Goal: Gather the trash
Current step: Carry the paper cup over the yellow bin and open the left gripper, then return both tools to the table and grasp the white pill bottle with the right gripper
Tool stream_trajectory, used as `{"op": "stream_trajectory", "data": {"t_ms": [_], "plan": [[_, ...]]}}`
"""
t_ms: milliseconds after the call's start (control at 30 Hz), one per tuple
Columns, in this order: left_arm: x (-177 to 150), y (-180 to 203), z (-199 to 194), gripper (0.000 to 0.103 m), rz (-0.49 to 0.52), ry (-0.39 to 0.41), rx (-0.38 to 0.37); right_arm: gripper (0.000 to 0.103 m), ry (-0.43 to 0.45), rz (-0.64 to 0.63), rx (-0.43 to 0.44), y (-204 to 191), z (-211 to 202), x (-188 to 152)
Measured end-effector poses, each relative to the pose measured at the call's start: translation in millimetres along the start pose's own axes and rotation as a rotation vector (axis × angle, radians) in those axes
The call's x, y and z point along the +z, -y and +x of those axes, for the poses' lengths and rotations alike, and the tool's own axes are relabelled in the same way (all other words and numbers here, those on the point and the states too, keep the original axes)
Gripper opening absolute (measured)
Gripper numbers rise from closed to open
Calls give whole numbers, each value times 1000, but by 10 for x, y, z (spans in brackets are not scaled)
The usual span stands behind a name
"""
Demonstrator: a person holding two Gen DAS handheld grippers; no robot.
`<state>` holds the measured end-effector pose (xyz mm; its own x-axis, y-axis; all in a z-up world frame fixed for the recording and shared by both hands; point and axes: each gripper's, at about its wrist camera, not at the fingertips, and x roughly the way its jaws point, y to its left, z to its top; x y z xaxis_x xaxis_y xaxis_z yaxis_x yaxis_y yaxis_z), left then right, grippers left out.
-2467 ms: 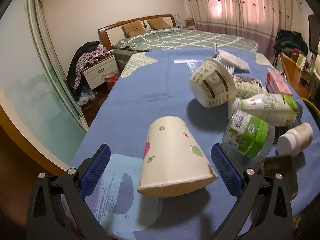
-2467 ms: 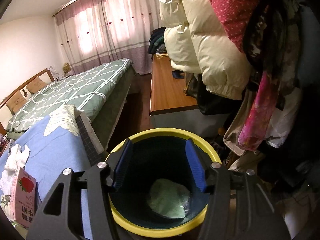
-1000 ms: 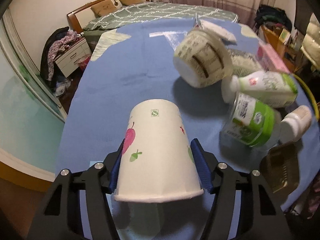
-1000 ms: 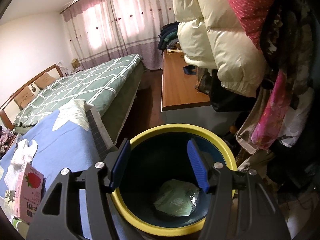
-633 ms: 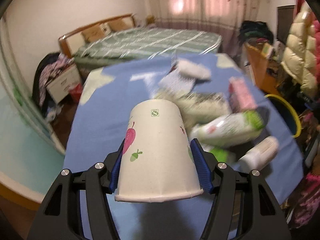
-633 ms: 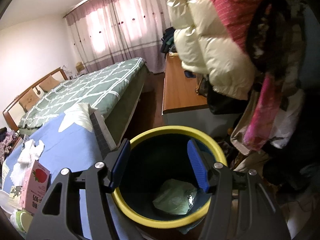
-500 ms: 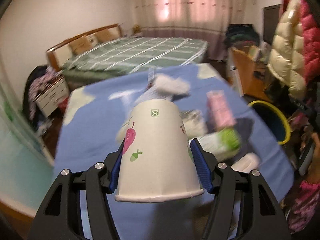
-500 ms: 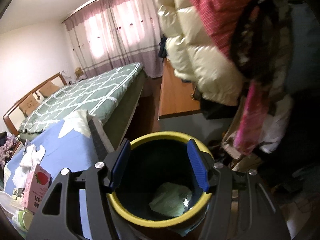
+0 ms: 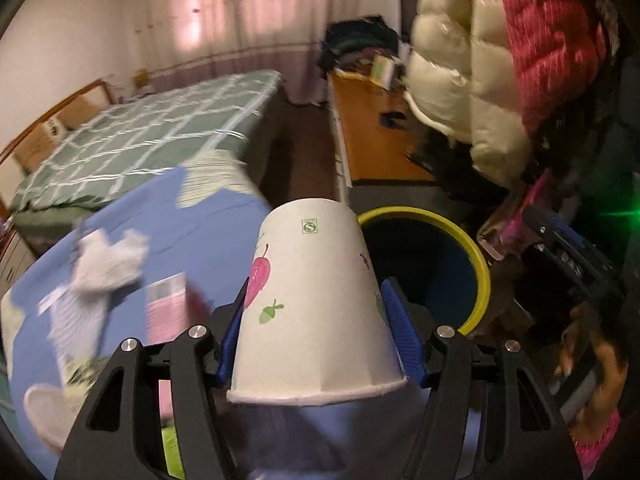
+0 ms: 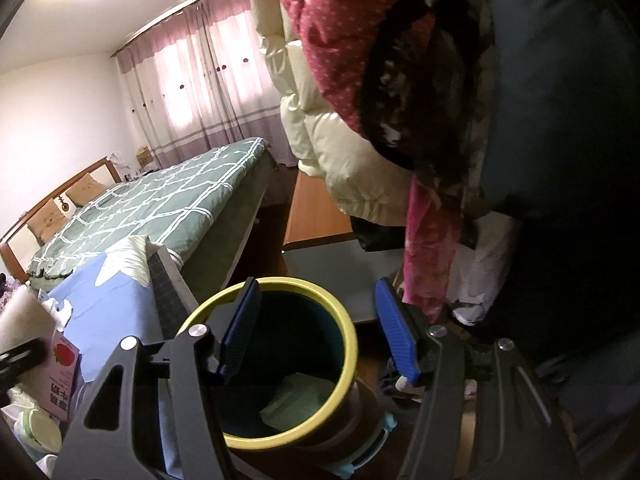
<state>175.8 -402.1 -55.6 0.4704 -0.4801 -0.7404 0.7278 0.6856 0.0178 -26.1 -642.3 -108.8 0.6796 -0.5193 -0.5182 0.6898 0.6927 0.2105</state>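
Your left gripper (image 9: 316, 336) is pinching the paper cup (image 9: 314, 304) between its blue pads, with the rim toward the camera and the closed base pointing forward – so the long axis of the cup runs along the fingers. The yellow-rimmed trash bin (image 9: 478, 256) lies just behind the cup and to its right in the left wrist view, partly hidden by it. I judge the cup must go a little forward and right before you release it.

Your right gripper (image 10: 318, 332) is spread and holds nothing – it hovers over the bin, with some crumpled trash (image 10: 300, 404) at the bottom. The strawberry carton (image 10: 60, 372) stands at the lower left.
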Motion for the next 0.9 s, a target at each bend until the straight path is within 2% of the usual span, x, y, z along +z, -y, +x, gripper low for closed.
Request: {"op": "stream_trajectory", "data": {"t_ms": [133,300,433,500,533,700,833,900], "plan": [[235,290,446,63,51,-80,-42,60,-8,19,1,145,21,-7],[340,562,854,63,106,-127,-54,60,-17,38,-9,267,56,-17],[409,693,1176,67,110,-165,-58,62,-19,41,-18,320,71,-15],[436,716,1243,78,110,-164,-49,64,-17,40,-25,315,71,-14],[435,697,1239,87,104,-159,-49,64,-17,39,-26,322,67,-12],[532,552,876,90,80,-95,-38,65,-15,27,-16,268,11,-10],[491,286,206,96,24,16,-19,66,-22,3,20,121,-3,-30],[370,69,-192,97,-26,84,15,67,-30,-21,47,-8,-28,-60]]}}
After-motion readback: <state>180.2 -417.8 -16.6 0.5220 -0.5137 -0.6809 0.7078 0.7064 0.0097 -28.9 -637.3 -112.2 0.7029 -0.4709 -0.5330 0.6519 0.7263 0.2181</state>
